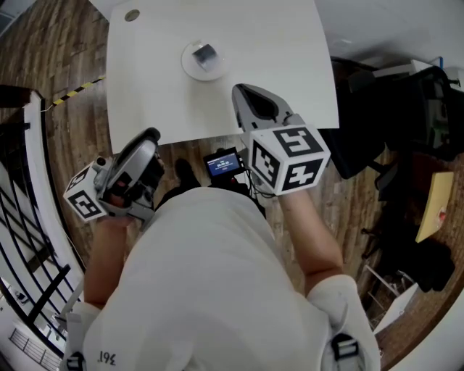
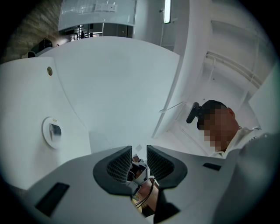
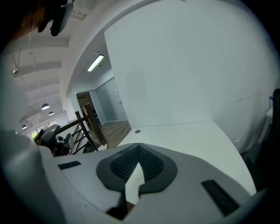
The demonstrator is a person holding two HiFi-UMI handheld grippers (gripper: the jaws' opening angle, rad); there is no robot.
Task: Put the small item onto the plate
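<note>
A small grey, shiny item (image 1: 206, 53) lies on a round white plate (image 1: 193, 67) at the middle of the white table (image 1: 290, 43). My right gripper (image 1: 238, 88) hangs over the table's near edge, just right of the plate, with its jaws shut and nothing between them. In the right gripper view the right gripper (image 3: 139, 145) points across the bare table top (image 3: 192, 135). My left gripper (image 1: 152, 135) is held off the table's front left edge. In its own view the left gripper (image 2: 139, 153) shows a narrow empty gap, with the plate (image 2: 46, 136) and item (image 2: 56, 131) to the left.
A round cable hole (image 1: 131, 14) sits in the table's far left corner. A small screen device (image 1: 223, 164) hangs at the person's chest. A dark railing (image 1: 25, 217) runs along the left, and a black chair and clutter (image 1: 406, 109) stand at the right on the wooden floor.
</note>
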